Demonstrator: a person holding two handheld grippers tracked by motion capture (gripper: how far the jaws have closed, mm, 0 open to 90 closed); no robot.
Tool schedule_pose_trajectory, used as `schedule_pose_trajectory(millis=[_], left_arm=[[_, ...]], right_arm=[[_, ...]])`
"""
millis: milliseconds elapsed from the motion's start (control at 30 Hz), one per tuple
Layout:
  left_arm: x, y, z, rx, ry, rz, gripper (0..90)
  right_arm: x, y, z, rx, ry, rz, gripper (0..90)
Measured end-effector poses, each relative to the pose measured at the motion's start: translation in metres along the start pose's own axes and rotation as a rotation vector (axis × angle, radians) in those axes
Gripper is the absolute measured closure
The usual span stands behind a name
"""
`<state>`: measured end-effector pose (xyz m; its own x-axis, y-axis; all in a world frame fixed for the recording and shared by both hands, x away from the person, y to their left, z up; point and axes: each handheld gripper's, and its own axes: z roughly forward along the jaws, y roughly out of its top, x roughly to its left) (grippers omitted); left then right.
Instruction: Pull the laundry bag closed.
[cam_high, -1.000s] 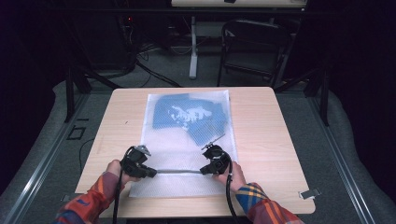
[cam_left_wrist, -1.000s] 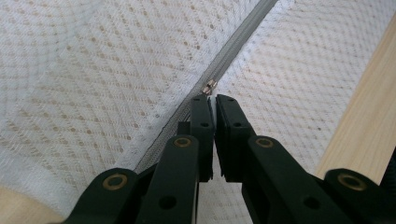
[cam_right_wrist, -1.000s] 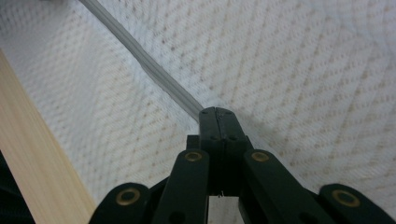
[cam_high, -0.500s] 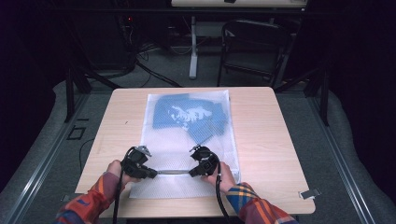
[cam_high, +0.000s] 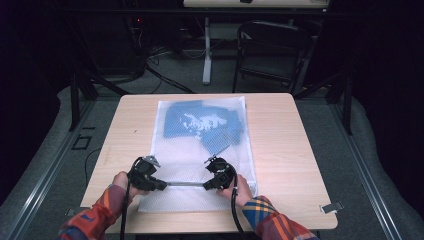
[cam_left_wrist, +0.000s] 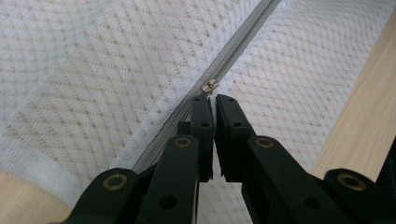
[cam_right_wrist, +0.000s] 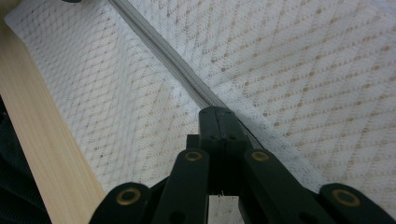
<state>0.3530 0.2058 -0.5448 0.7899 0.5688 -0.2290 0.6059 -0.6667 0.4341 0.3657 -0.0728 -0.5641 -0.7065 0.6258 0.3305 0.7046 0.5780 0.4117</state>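
While both grippers work along the near end of the white mesh laundry bag, we see it lying flat on the desk with a blue garment inside its far half. We place the left gripper and the right gripper on the grey zipper, which runs across the bag between them. In the left gripper view, the left gripper has its jaws pressed nearly together, apparently pinching the small metal zipper pull or the tab just behind it; we cannot tell which. In the right gripper view, the right gripper is pressed fully together on the zipper tape, pinching the fabric there. We judge that one gripper anchors the tape so the mesh stays taut while the other draws the slider along; a slack bag would bunch and jam the teeth.
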Motion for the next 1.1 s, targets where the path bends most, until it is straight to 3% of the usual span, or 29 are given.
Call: schedule_pose_trajectory(millis=[1100], left_arm=[[0.013, -0.02, -0.018, -0.011, 0.033, -0.05, 86.7]], right_arm=[[0.0, -0.001, 0.0, -0.009, 0.002, 0.001, 90.0]])
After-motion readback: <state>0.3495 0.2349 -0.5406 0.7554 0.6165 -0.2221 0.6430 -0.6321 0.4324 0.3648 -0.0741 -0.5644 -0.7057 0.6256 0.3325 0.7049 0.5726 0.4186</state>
